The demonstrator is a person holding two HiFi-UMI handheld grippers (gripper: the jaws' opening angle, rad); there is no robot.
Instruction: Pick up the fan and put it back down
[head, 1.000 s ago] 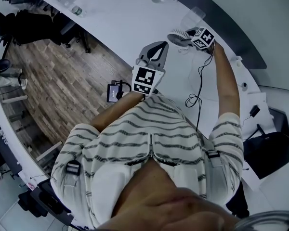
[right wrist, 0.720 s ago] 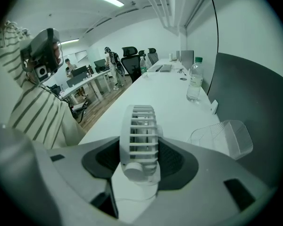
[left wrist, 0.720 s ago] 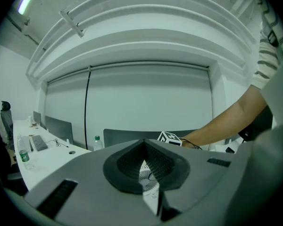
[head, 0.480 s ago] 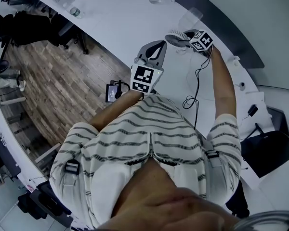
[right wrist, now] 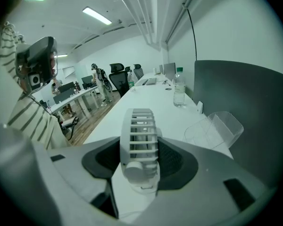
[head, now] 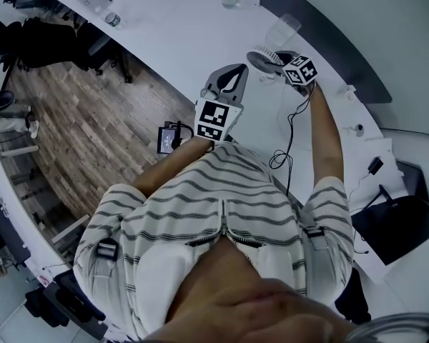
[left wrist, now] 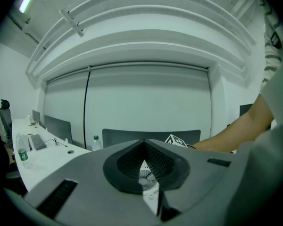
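A small white fan with a slatted grille stands upright between the jaws of my right gripper, which is shut on its body. In the head view the fan is over the white table, just left of the right gripper. Whether its base touches the table I cannot tell. My left gripper hovers to the fan's left with its jaws together and empty. In the left gripper view the left gripper is shut, and a sliver of the fan shows below the tips.
A clear plastic container lies beyond the fan, against a grey partition. A water bottle stands farther along the table. A black cable trails from the fan towards me. Office chairs stand on the wooden floor at left.
The right gripper and the fan have shifted slightly lower in the head view, towards me. The left gripper has barely moved.
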